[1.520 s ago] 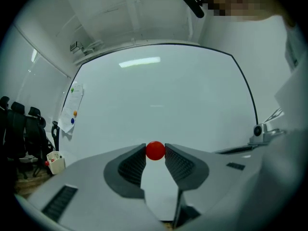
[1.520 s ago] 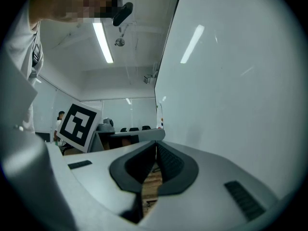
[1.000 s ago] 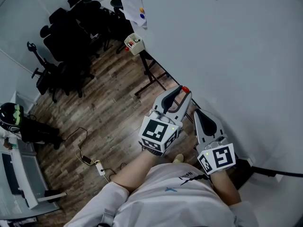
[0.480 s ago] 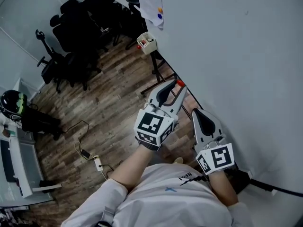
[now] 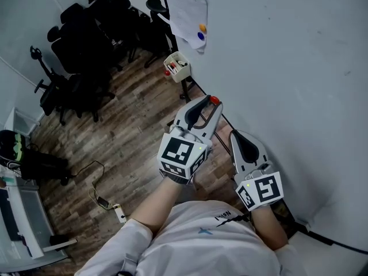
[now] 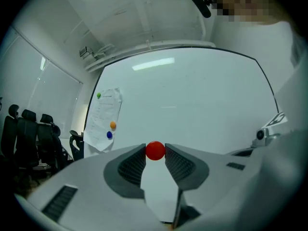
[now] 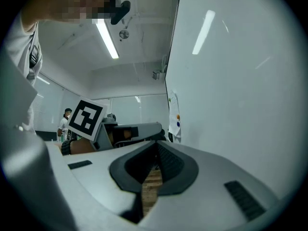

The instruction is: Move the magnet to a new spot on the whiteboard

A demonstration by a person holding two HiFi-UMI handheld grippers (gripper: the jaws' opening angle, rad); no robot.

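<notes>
A small red round magnet (image 6: 155,150) sits pinched between the tips of my left gripper (image 6: 155,152), which is shut on it. In the head view the same magnet (image 5: 214,100) shows at the tip of the left gripper (image 5: 211,104), held just off the big whiteboard (image 5: 287,68). My right gripper (image 5: 235,137) hangs lower beside the board, its jaws closed together with nothing in them; the right gripper view shows the right gripper (image 7: 155,154) with no gap.
A paper sheet (image 5: 187,7) hangs on the board to the far left, pinned by an orange magnet (image 5: 202,27) and a blue magnet (image 5: 200,36). A marker tray (image 5: 177,66) sits on the board's stand. Black office chairs (image 5: 80,50) crowd the wooden floor.
The left gripper with the red magnet has drifted slightly left and up along the board. The head camera has shifted, bringing the paper sheet further into view. The right gripper stayed much the same.
</notes>
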